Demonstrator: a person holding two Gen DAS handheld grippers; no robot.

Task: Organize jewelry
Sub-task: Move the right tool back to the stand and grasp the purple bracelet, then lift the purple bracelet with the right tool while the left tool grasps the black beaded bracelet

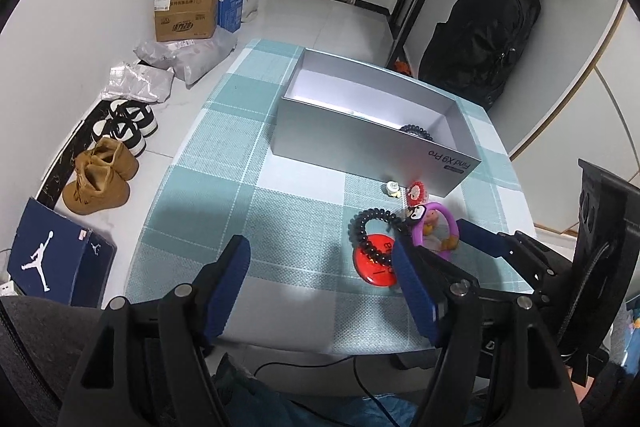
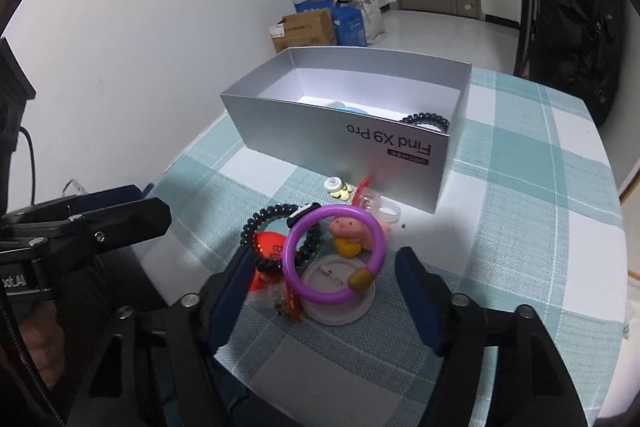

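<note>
A silver box [image 1: 360, 143] [image 2: 320, 119] stands open on the checked tablecloth, with a black spiral hair tie [image 1: 418, 131] [image 2: 426, 119] inside. In front of it lies a pile: a purple bracelet [image 2: 340, 297] [image 1: 440, 215], a black spiral tie [image 1: 370, 223] [image 2: 256, 221], a red round badge [image 1: 376, 267] [image 2: 268, 243], a pink figure charm [image 2: 348, 229] and a small white charm [image 1: 392, 188] [image 2: 334, 185]. My left gripper [image 1: 320, 267] is open and empty, left of the pile. My right gripper [image 2: 324, 287] [image 1: 436, 243] is open around the purple bracelet.
A round white lid [image 2: 340, 311] lies under the bracelet. A clear ring [image 2: 388, 215] lies by the box. Shoes [image 1: 100, 179], cartons [image 1: 186, 13] and a blue shoebox [image 1: 52, 259] are on the floor at the left. A black backpack [image 1: 480, 35] stands beyond the table.
</note>
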